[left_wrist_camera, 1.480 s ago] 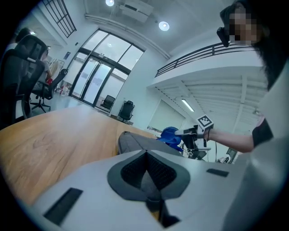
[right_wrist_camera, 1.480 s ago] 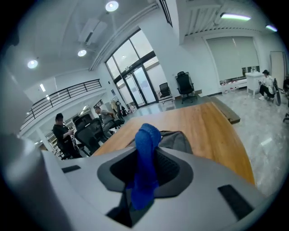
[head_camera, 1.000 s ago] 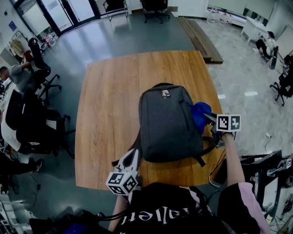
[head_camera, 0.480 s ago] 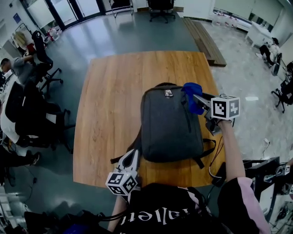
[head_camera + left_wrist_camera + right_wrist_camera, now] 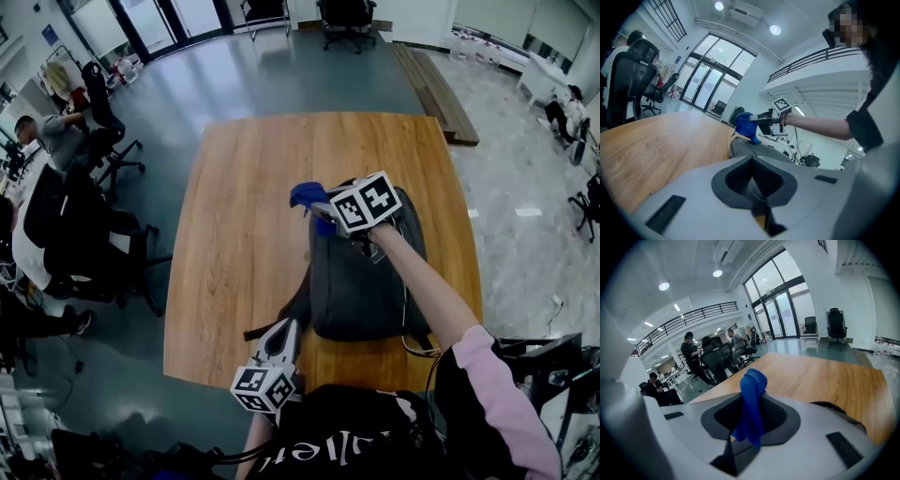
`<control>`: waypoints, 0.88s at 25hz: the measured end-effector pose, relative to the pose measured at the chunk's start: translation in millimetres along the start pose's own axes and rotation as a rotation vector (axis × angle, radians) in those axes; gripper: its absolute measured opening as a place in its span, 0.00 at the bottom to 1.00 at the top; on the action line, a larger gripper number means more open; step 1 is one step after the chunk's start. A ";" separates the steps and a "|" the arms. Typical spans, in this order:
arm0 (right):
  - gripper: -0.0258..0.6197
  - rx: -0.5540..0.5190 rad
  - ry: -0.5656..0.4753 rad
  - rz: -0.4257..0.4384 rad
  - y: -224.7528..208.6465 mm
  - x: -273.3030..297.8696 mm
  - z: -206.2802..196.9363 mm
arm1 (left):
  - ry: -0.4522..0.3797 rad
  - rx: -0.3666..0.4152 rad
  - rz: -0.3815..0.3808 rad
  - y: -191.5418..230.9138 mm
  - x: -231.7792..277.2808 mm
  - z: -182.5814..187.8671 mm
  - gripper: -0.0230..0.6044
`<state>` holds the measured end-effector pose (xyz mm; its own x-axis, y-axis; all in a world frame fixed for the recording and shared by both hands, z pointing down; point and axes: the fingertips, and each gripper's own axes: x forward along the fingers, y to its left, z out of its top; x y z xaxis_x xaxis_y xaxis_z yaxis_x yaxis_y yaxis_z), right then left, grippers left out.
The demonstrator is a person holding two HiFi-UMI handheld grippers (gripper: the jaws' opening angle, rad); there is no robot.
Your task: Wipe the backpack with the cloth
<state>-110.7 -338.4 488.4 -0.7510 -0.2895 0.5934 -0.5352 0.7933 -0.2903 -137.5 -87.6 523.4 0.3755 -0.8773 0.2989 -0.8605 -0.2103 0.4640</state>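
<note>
Head view — one backpack (image 5: 361, 281), one cloth (image 5: 307, 195) pinched in right hand-held gripper (image 5: 321, 208).

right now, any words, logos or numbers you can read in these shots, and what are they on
No text reads cleanly.
On the black shirt: pale lettering, upside down and warped, not readable for sure.
On the blue wall sign: too small to read.
On the cubes of the right tool and the left tool: black-and-white square patterns, no letters.
On the backpack: no label in view.
</note>
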 end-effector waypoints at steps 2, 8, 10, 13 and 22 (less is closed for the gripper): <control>0.20 -0.004 0.035 0.008 4.7 23.1 -8.9 | -0.005 -0.009 0.011 3.8 -3.4 -0.1 0.03; 0.20 0.032 0.065 -0.041 -22.3 23.7 -26.5 | 0.000 -0.019 0.034 16.1 -6.4 -0.1 0.03; 0.20 0.045 0.051 -0.067 -40.0 10.8 -27.6 | 0.003 -0.021 0.036 20.6 -3.9 -0.8 0.03; 0.20 0.081 0.022 -0.106 -66.7 -13.5 -32.0 | 0.011 -0.016 0.030 23.4 1.5 -0.3 0.03; 0.20 0.218 -0.028 -0.267 -153.2 -101.2 -71.4 | 0.026 0.015 -0.008 15.9 18.0 7.9 0.03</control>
<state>74.9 -392.4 526.3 -0.5819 -0.4888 0.6500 -0.7822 0.5552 -0.2827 -147.1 -110.2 529.6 0.3908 -0.8642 0.3171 -0.8626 -0.2236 0.4538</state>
